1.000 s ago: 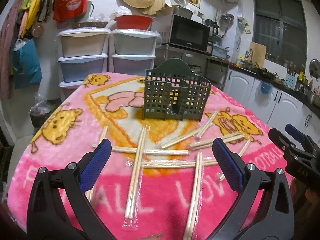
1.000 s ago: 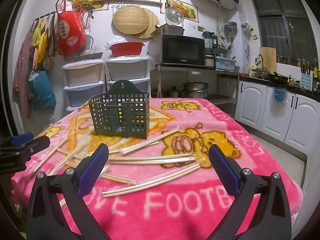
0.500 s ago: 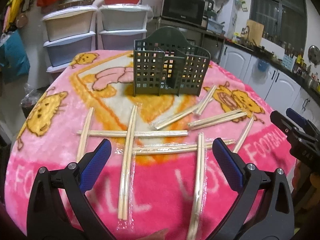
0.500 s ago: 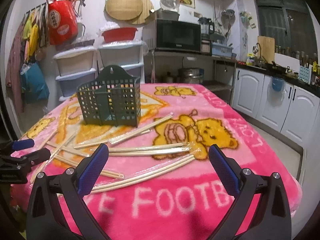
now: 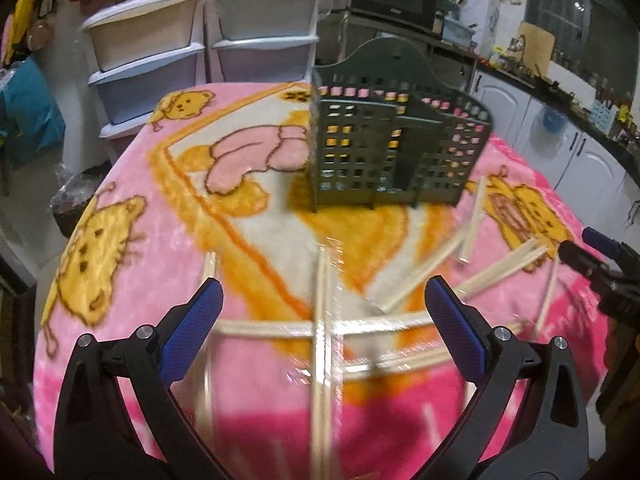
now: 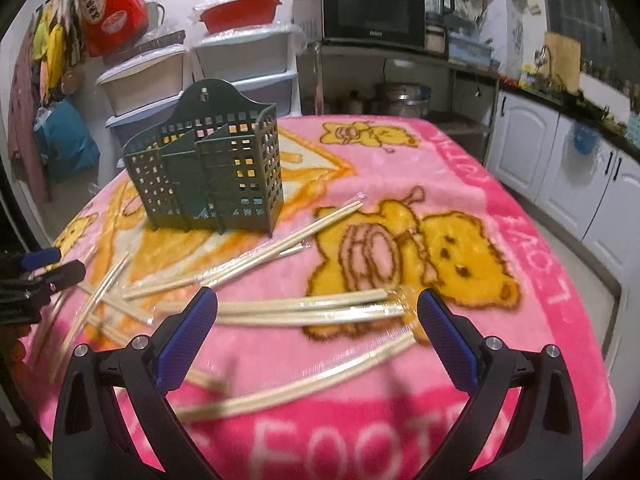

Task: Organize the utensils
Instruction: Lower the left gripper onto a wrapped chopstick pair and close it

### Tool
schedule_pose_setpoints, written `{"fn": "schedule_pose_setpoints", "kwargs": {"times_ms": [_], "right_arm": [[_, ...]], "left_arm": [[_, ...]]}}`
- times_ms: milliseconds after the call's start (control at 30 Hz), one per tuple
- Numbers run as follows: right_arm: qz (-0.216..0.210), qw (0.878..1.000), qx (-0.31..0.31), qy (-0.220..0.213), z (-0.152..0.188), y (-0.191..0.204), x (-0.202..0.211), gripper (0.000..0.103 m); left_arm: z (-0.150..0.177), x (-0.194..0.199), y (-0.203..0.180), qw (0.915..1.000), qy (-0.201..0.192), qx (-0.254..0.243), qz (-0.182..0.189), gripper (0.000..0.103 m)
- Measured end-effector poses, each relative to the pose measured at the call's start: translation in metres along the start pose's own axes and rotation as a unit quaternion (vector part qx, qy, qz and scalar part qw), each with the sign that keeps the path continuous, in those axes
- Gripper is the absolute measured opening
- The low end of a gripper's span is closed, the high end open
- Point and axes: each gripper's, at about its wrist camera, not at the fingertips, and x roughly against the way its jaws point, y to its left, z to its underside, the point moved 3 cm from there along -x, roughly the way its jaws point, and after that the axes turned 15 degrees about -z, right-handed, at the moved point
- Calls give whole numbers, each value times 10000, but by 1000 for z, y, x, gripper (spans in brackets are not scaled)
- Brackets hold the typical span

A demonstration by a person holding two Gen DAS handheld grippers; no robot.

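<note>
Wrapped chopstick pairs (image 5: 326, 320) lie scattered on the pink cartoon blanket (image 5: 132, 184), in front of the upright green utensil caddy (image 5: 394, 148). The left gripper (image 5: 324, 332) hovers spread wide, empty, straddling one pair. The right gripper (image 6: 318, 324), equally splayed and empty, hangs over two curved pairs (image 6: 312, 310) farther from the caddy.

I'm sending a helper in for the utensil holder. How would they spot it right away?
Start at the table under the pink cartoon-bear blanket. Toward its far side stands the dark green plastic lattice caddy, upright, with an arched back plate. Everything around it is wrapped pale wooden chopsticks lying flat; it alone stands up.
</note>
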Motion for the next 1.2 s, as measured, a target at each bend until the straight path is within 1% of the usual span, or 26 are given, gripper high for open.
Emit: {"fn": "schedule_pose_setpoints", "kwargs": {"times_ms": [67,133,167,233,267,300,333,367,400,433,500,533,567,633,700,800,833,867,933,967,1000,1033,1067,1100,1133,1200], "right_arm": [[-11,9999,-115,72,-9,-8,-10,97],[31,9998,-136,119,-19,-16,-18,97],[33,9997,-201,158,-24,-23,-23,97],[-1,9993,-309,217,-33,-33,-31,97],[69,9989,-347,293,-38,-39,-37,97],[112,9987,-367,340,-41,-43,-42,97],[130,9981,-419,421,-45,-49,-49,95],[150,9977,-463,479,-48,-54,-54,93],[92,9969,-561,548,-52,-61,-61,86],[66,9961,-633,613,-54,-66,-67,80],[19,9940,-817,724,-59,-75,-78,78],[-30,9926,-929,778,-62,-80,-85,75],[-42,9913,-1014,832,-65,-84,-90,73],[-104,9885,-1190,927,-70,-92,-101,65],[-151,9857,-1342,1010,-75,-97,-111,60],[-143,9815,-1500,1181,-81,-103,-126,54],[-126,9796,-1574,1244,-82,-106,-132,50],[-116,9784,-1615,1285,-84,-109,-135,48],[-76,9762,-1684,1364,-84,-111,-141,41],[-60,9755,-1713,1379,-84,-112,-143,39],[-47,9752,-1729,1383,-85,-114,-144,35],[-19,9748,-1748,1389,-85,-115,-145,28],[3,9745,-1769,1383,-86,-117,-145,25],[7,9744,-1787,1365,-86,-118,-145,20],[-22,9745,-1805,1333,-87,-120,-145,13],[-79,9753,-1809,1264,-88,-122,-142,8]], "left_arm": [[-5,-7,0,9999,106,-43,62,93],[-9,-14,-1,9994,245,-51,220,93],[-11,-17,-2,9988,326,-52,363,92],[-13,-21,-5,9979,388,-85,511,88],[-14,-23,-7,9976,419,-114,542,84],[-16,-26,-9,9972,484,-147,553,81],[-16,-29,-10,9968,550,-165,560,80],[-17,-33,-11,9962,631,-178,573,75],[-18,-36,-11,9958,686,-191,583,71],[-19,-39,-12,9953,737,-215,581,70],[-21,-45,-15,9946,830,-265,568,67],[-22,-48,-16,9940,891,-269,572,65],[-23,-52,-16,9932,972,-247,597,62],[-23,-60,-16,9907,1169,-182,673,58],[-23,-66,-17,9893,1268,-164,697,52],[-26,-73,-18,9881,1363,-177,686,47],[-27,-76,-18,9877,1400,-166,678,45],[-28,-78,-18,9873,1433,-156,664,41],[-30,-80,-19,9871,1453,-185,645,37],[-31,-82,-19,9870,1462,-203,638,34],[-32,-82,-19,9870,1461,-220,632,29],[-32,-84,-19,9872,1455,-248,610,27],[-32,-85,-20,9874,1446,-284,569,22],[-32,-85,-20,9876,1439,-299,549,17],[-33,-85,-20,9877,1431,-310,541,16],[-33,-85,-21,9881,1406,-337,535,15]]}}
